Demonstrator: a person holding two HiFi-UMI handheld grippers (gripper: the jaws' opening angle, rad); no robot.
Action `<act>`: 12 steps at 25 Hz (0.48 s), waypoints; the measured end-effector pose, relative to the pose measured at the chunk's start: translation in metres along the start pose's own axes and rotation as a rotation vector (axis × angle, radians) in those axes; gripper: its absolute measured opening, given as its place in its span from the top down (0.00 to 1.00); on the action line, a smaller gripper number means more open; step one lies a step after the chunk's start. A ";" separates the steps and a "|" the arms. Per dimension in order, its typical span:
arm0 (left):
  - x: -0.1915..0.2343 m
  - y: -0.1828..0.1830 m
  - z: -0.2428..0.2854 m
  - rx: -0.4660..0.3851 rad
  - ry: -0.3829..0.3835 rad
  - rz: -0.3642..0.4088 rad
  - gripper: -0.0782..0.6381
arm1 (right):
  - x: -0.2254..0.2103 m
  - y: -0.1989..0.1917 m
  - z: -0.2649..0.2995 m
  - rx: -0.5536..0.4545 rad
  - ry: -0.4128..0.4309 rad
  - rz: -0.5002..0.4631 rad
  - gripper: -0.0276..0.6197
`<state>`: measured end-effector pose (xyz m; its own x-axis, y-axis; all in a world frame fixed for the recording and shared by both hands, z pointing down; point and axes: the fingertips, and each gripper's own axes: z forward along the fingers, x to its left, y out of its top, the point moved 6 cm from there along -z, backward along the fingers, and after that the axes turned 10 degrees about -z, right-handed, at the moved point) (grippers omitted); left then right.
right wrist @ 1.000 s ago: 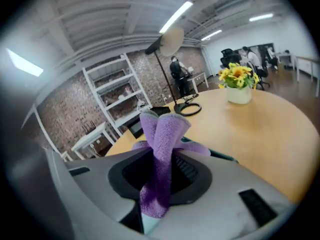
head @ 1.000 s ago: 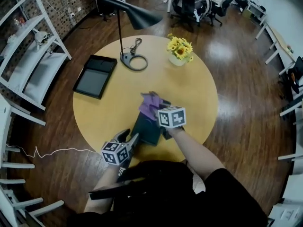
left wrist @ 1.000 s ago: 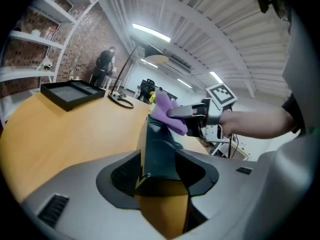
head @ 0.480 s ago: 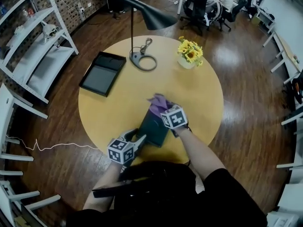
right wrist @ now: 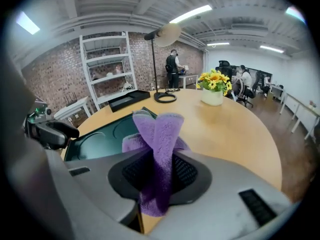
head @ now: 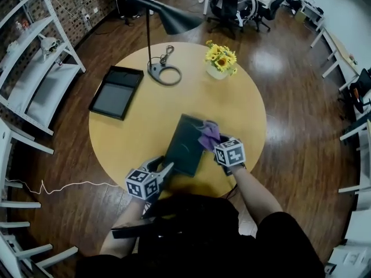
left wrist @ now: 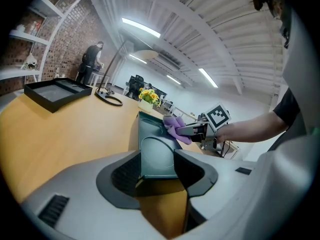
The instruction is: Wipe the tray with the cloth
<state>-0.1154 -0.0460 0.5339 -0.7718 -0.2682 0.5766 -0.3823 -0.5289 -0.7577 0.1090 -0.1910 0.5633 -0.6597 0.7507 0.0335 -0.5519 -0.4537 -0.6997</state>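
Observation:
A dark green tray [head: 184, 143] lies on the round yellow table [head: 243, 109]. My left gripper [head: 162, 168] is at its near end. In the left gripper view the tray [left wrist: 155, 139] fills the gap between the jaws, which have just been closing and press on its near edge. My right gripper [head: 215, 142] is shut on a purple cloth [head: 208, 133], which rests at the tray's right rim. In the right gripper view the cloth [right wrist: 160, 134] stands bunched between the jaws, with the tray [right wrist: 100, 136] to the left.
A black tray [head: 116, 92] lies at the table's far left. A lamp base [head: 164, 74] and a pot of yellow flowers [head: 220, 59] stand at the back. White shelves [head: 35, 68] are to the left, office chairs [head: 226, 4] beyond.
My right gripper has carried the cloth from the tray's far end to its right side and nearer to me. The left gripper has stayed at the tray's near end.

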 end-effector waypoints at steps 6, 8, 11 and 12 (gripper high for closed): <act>0.004 0.008 -0.015 -0.116 0.043 -0.044 0.63 | 0.024 0.041 -0.020 -0.140 0.073 -0.074 0.82; 0.007 0.011 -0.024 -0.157 0.055 -0.076 0.63 | 0.050 0.066 -0.014 -0.177 0.140 -0.132 0.82; 0.011 0.009 -0.033 -0.170 0.067 -0.106 0.63 | 0.096 0.090 0.006 -0.151 0.199 -0.262 0.82; 0.012 0.008 -0.035 -0.171 0.071 -0.113 0.63 | 0.108 0.093 0.015 -0.128 0.193 -0.312 0.82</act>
<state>-0.1457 -0.0250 0.5244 -0.7506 -0.1548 0.6423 -0.5441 -0.4067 -0.7339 -0.0210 -0.1588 0.5127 -0.3552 0.9254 0.1324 -0.6350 -0.1349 -0.7606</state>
